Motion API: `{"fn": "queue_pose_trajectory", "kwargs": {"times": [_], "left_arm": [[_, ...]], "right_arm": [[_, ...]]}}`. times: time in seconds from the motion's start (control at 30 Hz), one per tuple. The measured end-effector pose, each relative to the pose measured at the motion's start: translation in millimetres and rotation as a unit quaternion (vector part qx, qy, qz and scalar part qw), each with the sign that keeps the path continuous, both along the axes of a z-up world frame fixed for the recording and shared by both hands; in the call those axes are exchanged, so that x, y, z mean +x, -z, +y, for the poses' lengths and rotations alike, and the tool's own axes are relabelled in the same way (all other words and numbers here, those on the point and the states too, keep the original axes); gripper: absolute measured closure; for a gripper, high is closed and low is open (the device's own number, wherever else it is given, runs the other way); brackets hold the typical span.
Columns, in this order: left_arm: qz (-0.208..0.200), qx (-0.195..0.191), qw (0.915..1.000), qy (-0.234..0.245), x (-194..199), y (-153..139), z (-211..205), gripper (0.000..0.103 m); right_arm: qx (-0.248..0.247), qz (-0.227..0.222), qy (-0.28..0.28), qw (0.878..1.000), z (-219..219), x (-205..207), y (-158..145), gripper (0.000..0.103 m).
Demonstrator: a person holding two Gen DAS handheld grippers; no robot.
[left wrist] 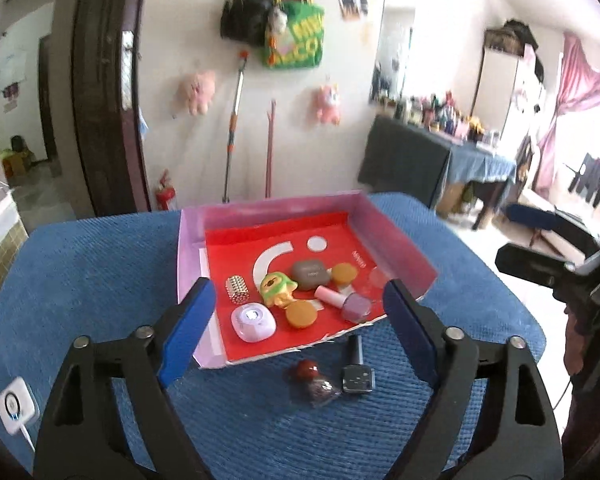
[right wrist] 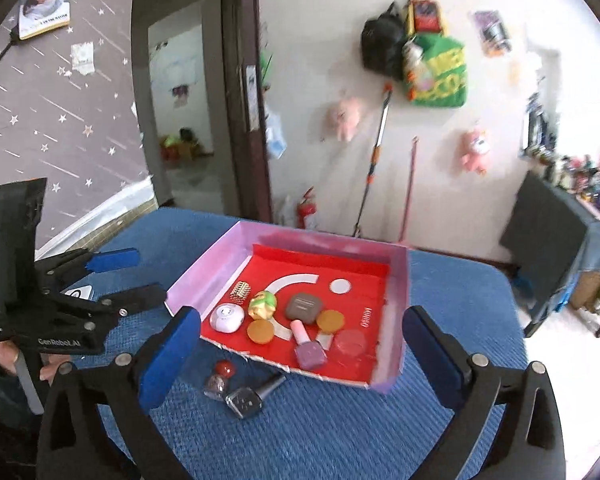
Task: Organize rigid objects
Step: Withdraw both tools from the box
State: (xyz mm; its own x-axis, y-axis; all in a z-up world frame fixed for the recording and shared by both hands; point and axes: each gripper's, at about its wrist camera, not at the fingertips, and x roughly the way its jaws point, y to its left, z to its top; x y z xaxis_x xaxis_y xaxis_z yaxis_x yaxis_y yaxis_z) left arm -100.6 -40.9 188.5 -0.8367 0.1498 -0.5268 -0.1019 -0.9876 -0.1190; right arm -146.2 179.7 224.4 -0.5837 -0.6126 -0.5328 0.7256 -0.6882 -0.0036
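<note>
We stand over a blue textured cushion (left wrist: 100, 280) that fills the lower half of both views and serves as our work surface. On it, at mid-frame, sits the shallow red tray (left wrist: 236, 240) with pale pink walls, its near wall folded flat so small things can be slid or dropped in without clearing a rim.

Our left gripper (left wrist: 300, 320) frames the lower part of its own view, its blue pads spread wide with nothing between them. Our right gripper (right wrist: 300, 350) is likewise spread wide and empty. Both hang back from the tray, which reads to us as a pause between placements.

Inside the tray lie a grey case (right wrist: 303, 307), a lilac nail polish bottle (right wrist: 306, 346), a white round device (right wrist: 228, 318), a green-and-yellow figurine (right wrist: 263, 304), two orange discs (right wrist: 260, 331) and a small studded roller (right wrist: 241, 291), loosely clustered toward the open edge.

Still outside, just below that edge on the cushion, a dark nail polish bottle (right wrist: 252, 396) lies on its side, touching a red-capped bottle (right wrist: 220, 378). We judge these two to be next.
</note>
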Motion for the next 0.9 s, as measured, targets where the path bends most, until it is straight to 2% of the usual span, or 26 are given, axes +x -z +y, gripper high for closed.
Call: {"fn": "queue_pose_trajectory", "kwargs": {"times": [0.17, 0.3, 0.4, 0.7, 0.9], "left_arm": [[0.037, 0.006, 0.9992, -0.015, 36.4, 2.1, 14.3, 0.011], [0.049, -0.022, 0.9976, -0.044, 51.4, 16.9, 26.7, 0.010], [0.034, -0.024, 0.9977, -0.054, 53.5, 35.3, 31.9, 0.010], [-0.018, -0.016, 0.9968, -0.076, 41.4, 82.0, 30.3, 0.010], [-0.045, -0.013, 0.9956, -0.081, 32.9, 101.5, 29.8, 0.010]], "right_arm": [[-0.020, 0.021, 0.034, 0.999, 27.8, 32.1, 10.3, 0.000], [-0.016, 0.034, 0.064, 0.997, 36.4, 47.9, 30.8, 0.000], [-0.013, 0.037, 0.077, 0.996, 38.3, 55.5, 49.3, 0.000], [0.009, 0.003, 0.102, 0.995, 27.5, 51.4, 107.9, 0.000], [0.016, -0.030, 0.100, 0.994, 24.1, 42.8, 129.9, 0.000]]}}
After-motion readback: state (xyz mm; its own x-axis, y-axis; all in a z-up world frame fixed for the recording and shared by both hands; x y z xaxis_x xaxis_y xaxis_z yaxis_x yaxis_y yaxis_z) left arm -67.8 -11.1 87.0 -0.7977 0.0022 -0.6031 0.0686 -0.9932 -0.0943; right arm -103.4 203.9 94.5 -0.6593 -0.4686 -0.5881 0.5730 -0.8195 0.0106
